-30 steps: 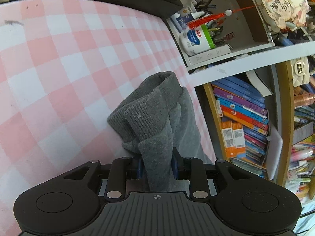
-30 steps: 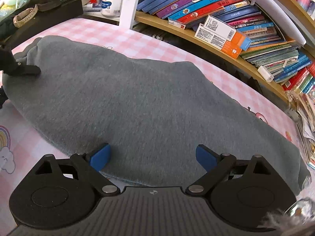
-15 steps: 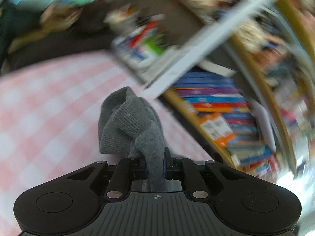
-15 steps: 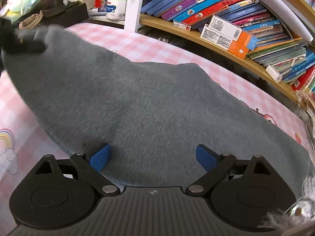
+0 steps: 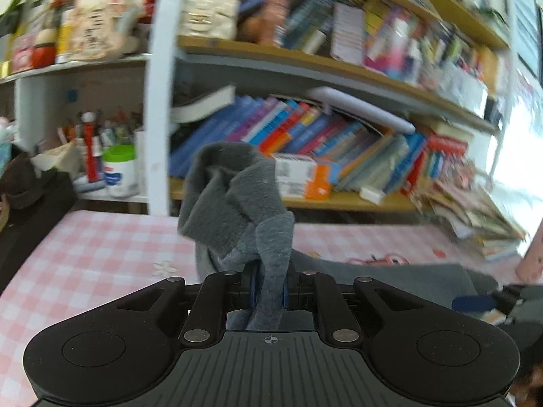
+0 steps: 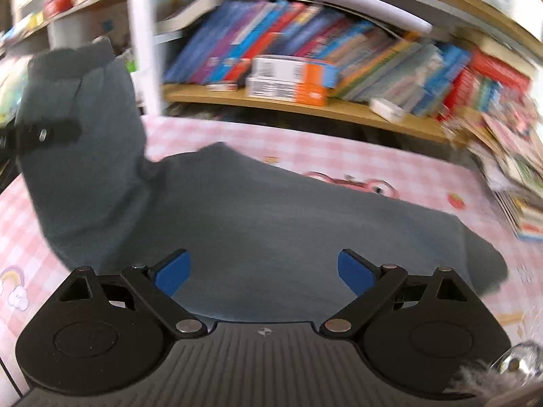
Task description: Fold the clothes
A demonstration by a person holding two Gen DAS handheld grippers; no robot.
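A grey sweatshirt (image 6: 271, 224) lies across the pink checked tablecloth (image 6: 356, 159). Its ribbed cuff end (image 5: 234, 200) is lifted off the table, bunched and sticking up between the blue pads of my left gripper (image 5: 268, 291), which is shut on it. In the right wrist view the raised part (image 6: 81, 108) hangs at the left with the left gripper's black finger across it. My right gripper (image 6: 264, 271) hovers low over the near edge of the sweatshirt, fingers wide open, nothing between them. One blue pad of it (image 5: 473, 303) shows in the left wrist view.
A wooden bookshelf (image 5: 339, 200) packed with leaning books runs along the far side of the table. A white upright post (image 5: 157, 101) divides it from a nook holding a pen pot and a green-lidded tub (image 5: 118, 169). Stacked magazines (image 5: 475, 217) pile up at the right.
The left gripper has lifted the sweatshirt's cuff end off the table and swung up toward the shelf. The right gripper stayed open over the garment, tilting slightly upward.
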